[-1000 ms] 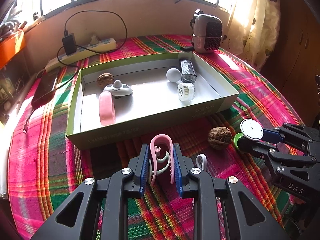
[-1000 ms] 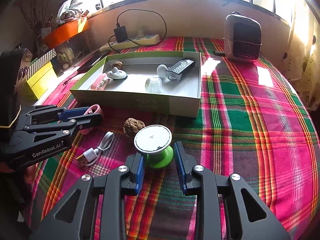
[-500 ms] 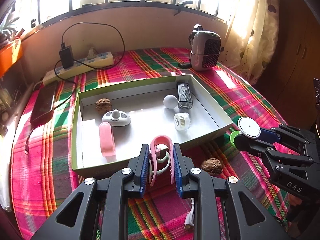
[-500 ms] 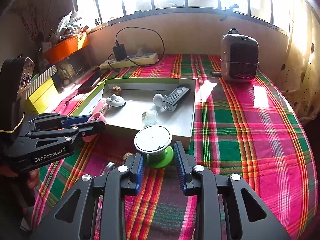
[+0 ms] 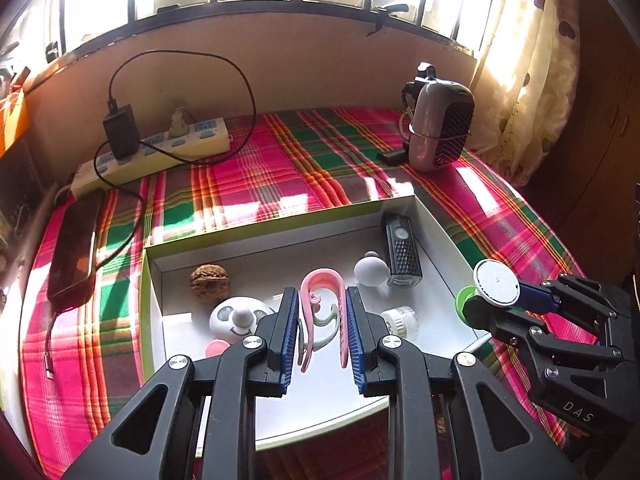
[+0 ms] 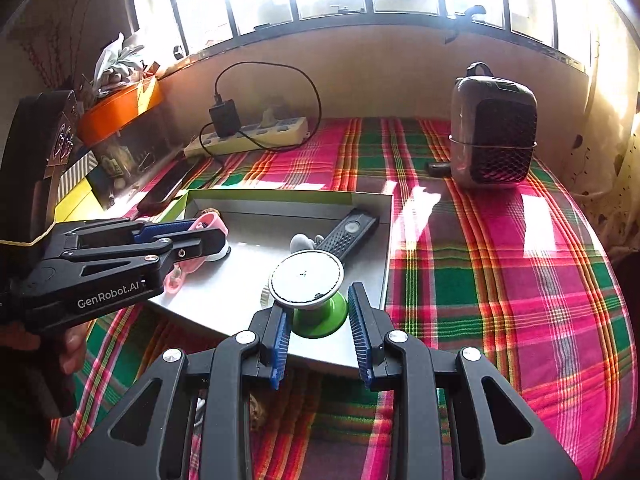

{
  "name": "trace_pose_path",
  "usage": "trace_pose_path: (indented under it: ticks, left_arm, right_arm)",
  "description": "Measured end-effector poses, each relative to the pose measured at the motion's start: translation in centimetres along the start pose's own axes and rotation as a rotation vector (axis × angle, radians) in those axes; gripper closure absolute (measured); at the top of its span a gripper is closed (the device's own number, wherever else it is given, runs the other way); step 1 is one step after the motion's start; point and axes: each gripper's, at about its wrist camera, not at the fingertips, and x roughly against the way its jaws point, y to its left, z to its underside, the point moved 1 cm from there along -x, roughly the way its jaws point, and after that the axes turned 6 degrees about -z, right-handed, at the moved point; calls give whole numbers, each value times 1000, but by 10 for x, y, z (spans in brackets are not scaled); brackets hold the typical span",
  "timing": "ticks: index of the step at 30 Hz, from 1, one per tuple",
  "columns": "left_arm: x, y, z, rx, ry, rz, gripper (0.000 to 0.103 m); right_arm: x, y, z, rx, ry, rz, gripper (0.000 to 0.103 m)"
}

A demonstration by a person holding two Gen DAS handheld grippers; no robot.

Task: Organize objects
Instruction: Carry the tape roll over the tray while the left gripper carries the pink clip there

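Observation:
My left gripper (image 5: pixel 322 332) is shut on a pink hair claw clip (image 5: pixel 325 304) and holds it above the white inside of the green-rimmed box (image 5: pixel 440 232). It also shows in the right wrist view (image 6: pixel 216 236). My right gripper (image 6: pixel 320 336) is shut on a green holder with a round white top (image 6: pixel 307 278), held over the box's near right edge; it also shows in the left wrist view (image 5: pixel 496 286). In the box lie a walnut (image 5: pixel 210 282), a white panda-faced gadget (image 5: pixel 239 318), a white knob (image 5: pixel 371 272), a black remote-like device (image 5: pixel 402 250) and a small clear jar (image 5: pixel 402 320).
A plaid cloth (image 6: pixel 500 264) covers the table. A small heater (image 6: pixel 494 136) stands at the back right. A power strip (image 5: pixel 160 152) with a charger and cable lies at the back left, a phone (image 5: pixel 76 248) at the left. A second walnut (image 6: pixel 258 408) lies below my right gripper.
Both grippers rose and moved forward from the cloth in front of the box to over the box, still holding the clip and the green holder. The loose walnut and cable dropped behind.

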Motion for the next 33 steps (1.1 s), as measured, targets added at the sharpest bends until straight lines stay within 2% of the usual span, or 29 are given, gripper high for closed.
trace_pose_path:
  ticks: [5,18,33]
  left_arm:
    - [-23,7,-8,29,37,-5,82]
    - [-57,13,-17,26,93,-33,82]
    - [-64,12,-17,16,106,-51,82]
  right_arm:
    - [-17,-5,-4,0,29,-1,74]
    - [-39,-8,-2,-3,72,0,74]
    - [-45,-2,-3,47,84,7,74]
